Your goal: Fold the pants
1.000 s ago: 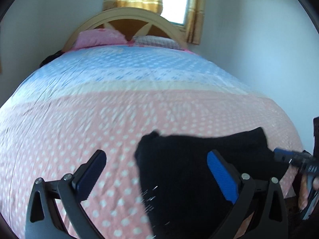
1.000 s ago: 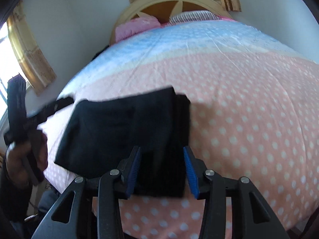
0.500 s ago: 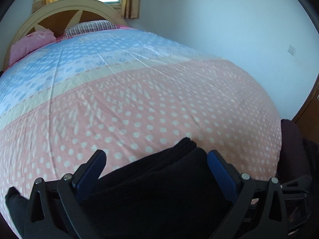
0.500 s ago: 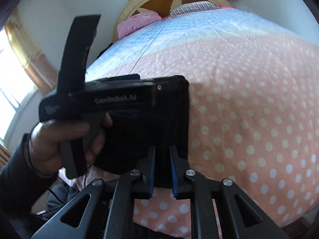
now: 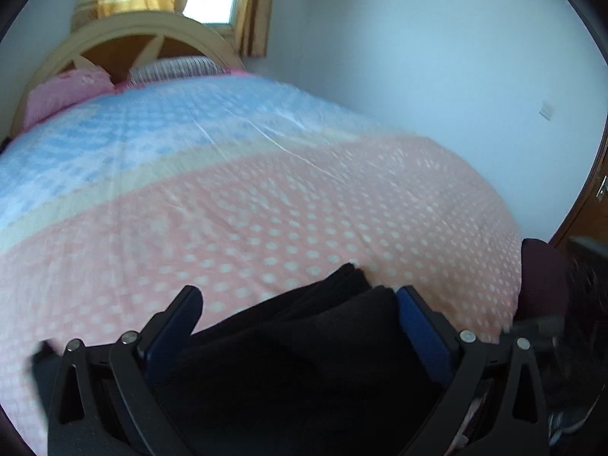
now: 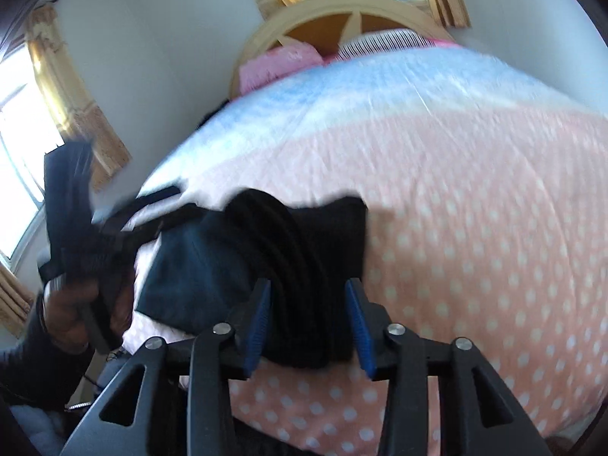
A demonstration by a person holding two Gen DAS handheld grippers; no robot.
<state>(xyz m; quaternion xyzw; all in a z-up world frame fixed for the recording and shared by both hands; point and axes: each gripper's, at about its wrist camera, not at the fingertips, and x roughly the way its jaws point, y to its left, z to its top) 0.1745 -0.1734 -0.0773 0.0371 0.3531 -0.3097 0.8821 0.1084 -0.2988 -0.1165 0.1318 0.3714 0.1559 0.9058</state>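
Note:
The black pants lie folded near the foot edge of the bed, with one fold bunched into a raised ridge. My right gripper straddles that ridge. Its jaws are opening, with the cloth between the blue pads but not pinched. In the left wrist view the pants fill the bottom, and my left gripper stands wide open just above them. A hand grips the left gripper's handle at the left of the right wrist view, blurred.
The bedspread is pink with white dots, turning blue toward the arched headboard. Pink and striped pillows lie there. A white wall runs along the right. A dark maroon object stands at the bed's right corner.
My left gripper swung right, from the pants' left edge to over the folded stack. My right gripper shut on the fold, then opened again, leaving the cloth bunched up.

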